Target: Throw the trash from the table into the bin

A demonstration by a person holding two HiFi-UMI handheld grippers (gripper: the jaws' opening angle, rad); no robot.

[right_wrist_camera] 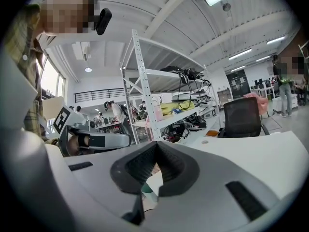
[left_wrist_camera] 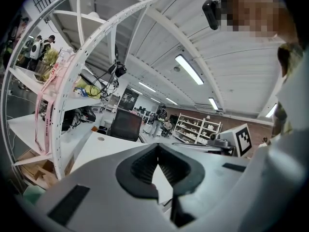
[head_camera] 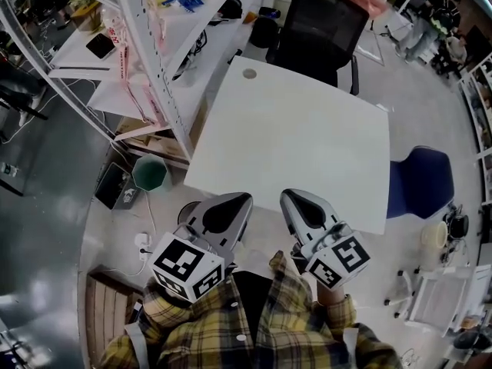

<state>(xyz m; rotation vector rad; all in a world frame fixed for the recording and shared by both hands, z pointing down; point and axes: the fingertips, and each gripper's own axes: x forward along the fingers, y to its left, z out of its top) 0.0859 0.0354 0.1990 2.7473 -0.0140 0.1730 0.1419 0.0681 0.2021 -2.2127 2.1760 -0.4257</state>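
A: Both tongs, left gripper [head_camera: 237, 200] and right gripper [head_camera: 293, 197], were closed on nothing, at the near edge of the table [head_camera: 307, 137].
B: Trash?
A: None showed on top. The green bin [head_camera: 150, 173] stood on the floor beside its left edge.
B: Step?
A: Looked finished or idle. Next move needed trash to find first. Count: two grippers, one table, one bin, zero trash.

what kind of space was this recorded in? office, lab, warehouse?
Most likely a lab or workshop-style open office: a white metal rack loaded with cables and gear, a white table with a black office chair at it, and a green bin on the floor.
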